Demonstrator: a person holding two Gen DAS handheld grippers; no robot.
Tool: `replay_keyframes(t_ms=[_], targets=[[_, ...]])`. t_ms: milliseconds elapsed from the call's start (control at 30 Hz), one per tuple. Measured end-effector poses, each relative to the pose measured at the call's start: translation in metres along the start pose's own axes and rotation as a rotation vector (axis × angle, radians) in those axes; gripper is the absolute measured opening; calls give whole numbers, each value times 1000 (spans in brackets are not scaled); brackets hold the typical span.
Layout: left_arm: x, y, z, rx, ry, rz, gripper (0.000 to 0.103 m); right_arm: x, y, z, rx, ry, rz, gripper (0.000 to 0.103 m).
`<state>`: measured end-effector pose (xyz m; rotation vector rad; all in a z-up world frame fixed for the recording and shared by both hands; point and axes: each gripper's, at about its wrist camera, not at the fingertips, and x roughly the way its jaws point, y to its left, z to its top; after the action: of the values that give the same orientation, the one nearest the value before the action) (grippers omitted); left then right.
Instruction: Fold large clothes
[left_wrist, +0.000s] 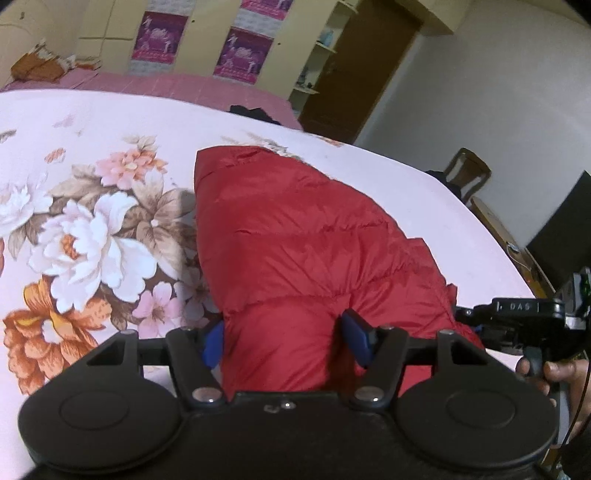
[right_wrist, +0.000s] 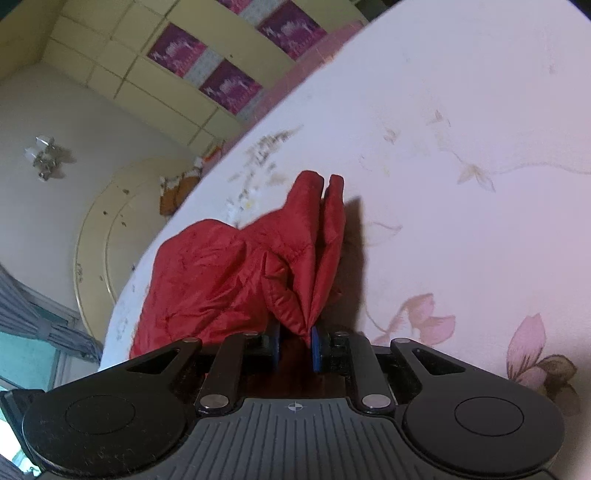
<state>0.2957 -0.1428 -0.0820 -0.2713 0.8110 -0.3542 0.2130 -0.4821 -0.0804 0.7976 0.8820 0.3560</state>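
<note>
The near end of the red puffer jacket (left_wrist: 295, 240) is hidden behind the left gripper (left_wrist: 288, 339), whose blue pads press into a thick fold of it from both sides. The jacket lies on the floral bedsheet (left_wrist: 92, 229), its long axis running away toward the far bed edge. The right gripper (right_wrist: 295, 343), jaws narrow, pinches a thin edge of the jacket (right_wrist: 236, 269); the contact is partly obscured.
</note>
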Motion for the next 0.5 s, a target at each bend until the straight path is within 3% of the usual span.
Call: replay_keyframes(t_ms=[267, 500], targets=[[-41, 22, 13, 59, -49, -36, 62, 0, 58, -19, -69, -64, -9, 15], [-95, 95, 27, 33, -94, -40, 62, 41, 137, -48, -140, -61, 7, 15]])
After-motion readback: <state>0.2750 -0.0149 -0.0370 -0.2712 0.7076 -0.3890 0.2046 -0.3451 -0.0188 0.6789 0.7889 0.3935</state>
